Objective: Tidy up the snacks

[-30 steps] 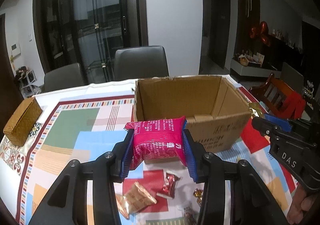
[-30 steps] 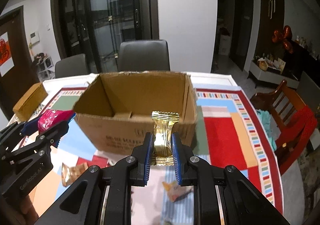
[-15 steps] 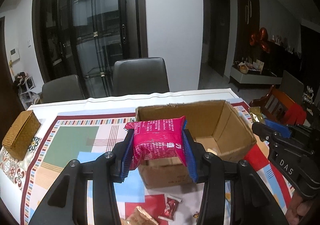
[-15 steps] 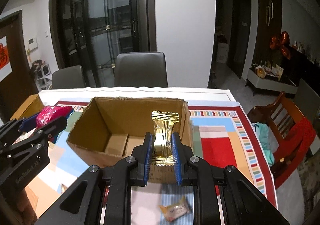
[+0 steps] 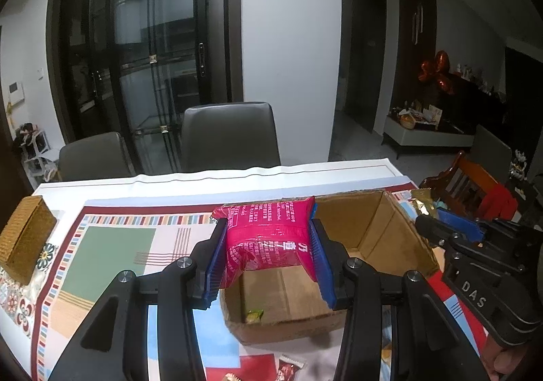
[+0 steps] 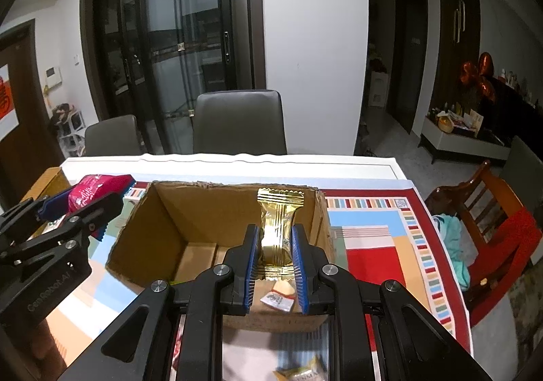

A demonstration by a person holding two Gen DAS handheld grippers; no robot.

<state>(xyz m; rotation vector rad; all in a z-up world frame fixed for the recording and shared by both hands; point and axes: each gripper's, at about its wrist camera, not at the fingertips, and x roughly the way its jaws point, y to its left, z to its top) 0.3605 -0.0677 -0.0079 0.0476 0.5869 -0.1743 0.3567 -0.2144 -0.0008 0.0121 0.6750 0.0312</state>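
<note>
Cardboard box (image 6: 217,221) sat open-topped on the patterned tablecloth (image 5: 112,245), right under and ahead of both grippers. The left gripper (image 5: 268,255) was pinching a pink snack pack (image 5: 268,238) across its width, blue pads pressed into the sides so the wrapper bulged a bit. The right gripper (image 6: 273,255) was squeezed nearly together on a gold wrapped snack (image 6: 276,228) standing upright between its pads.

Both packs hung over the box opening, pink one toward the left-hand wall, gold one near the right-hand wall. A couple of small snacks (image 6: 278,296) were already lying on the box floor just below the right gripper's tips, plus a green one (image 5: 254,315) in the near corner below the left gripper.

My take on doing this bit well: get the pads clearly past the near wall before letting go, otherwise the pack could catch the rim and tip out onto the table. Dip a little lower so the drop is short, and release 1 at a time so they don't bounce off each other. A few loose snacks (image 6: 300,372) were behind and below the grippers, so more trips looked likely.
</note>
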